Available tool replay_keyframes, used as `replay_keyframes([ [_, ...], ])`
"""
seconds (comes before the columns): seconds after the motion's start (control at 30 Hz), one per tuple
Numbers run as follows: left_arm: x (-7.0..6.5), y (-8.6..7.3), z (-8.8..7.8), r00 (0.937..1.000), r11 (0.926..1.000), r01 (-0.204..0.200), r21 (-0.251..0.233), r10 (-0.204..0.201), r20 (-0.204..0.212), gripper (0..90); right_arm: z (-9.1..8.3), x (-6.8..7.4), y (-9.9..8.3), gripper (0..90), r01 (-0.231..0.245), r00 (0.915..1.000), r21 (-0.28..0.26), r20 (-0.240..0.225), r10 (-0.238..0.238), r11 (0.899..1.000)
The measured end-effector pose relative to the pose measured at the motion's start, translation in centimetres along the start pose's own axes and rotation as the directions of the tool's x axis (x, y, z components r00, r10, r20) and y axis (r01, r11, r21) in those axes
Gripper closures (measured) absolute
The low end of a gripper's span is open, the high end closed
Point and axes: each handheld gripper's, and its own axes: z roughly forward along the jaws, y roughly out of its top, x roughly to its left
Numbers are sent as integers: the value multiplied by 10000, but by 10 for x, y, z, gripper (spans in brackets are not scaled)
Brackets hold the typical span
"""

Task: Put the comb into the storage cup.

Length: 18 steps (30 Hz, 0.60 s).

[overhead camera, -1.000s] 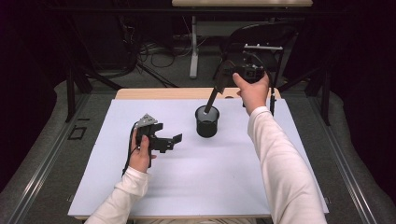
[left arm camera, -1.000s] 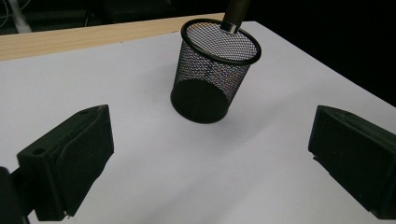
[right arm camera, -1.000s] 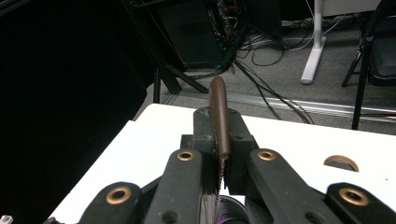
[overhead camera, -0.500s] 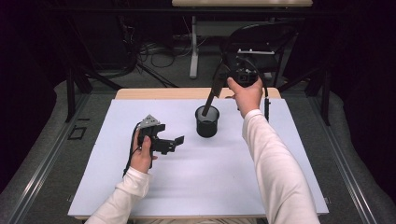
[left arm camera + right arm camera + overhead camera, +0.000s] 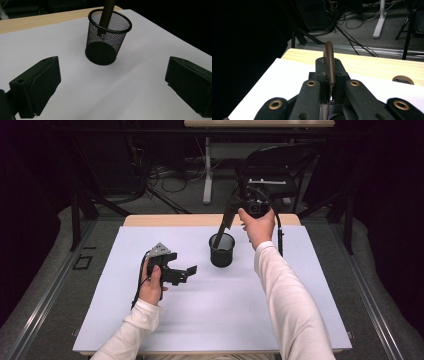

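Right gripper (image 5: 329, 82) clamps brown stick (image 5: 329, 65); left gripper (image 5: 110, 85) released, showing tip inside mesh cup (image 5: 106, 37).

Room is dark, walls black on both sides. Worktop (image 5: 150, 220) is light wood, mostly covered by a white sheet (image 5: 215, 320) that catches the light. Grey carpet floor (image 5: 165, 195) beyond the far edge, with loose black cables (image 5: 165, 175) lying on it. White table leg (image 5: 207, 170) stands far centre, black chair (image 5: 295, 165) far right, metal rails (image 5: 45, 295) along both sides.
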Motion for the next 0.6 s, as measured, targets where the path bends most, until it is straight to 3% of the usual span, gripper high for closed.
replay_keyframes([
  [0.6,1,0,0,10000,10000,-48,87,48,-30,4,13,-8,-17,864,-222,9998,217,-15,223,9995],
])
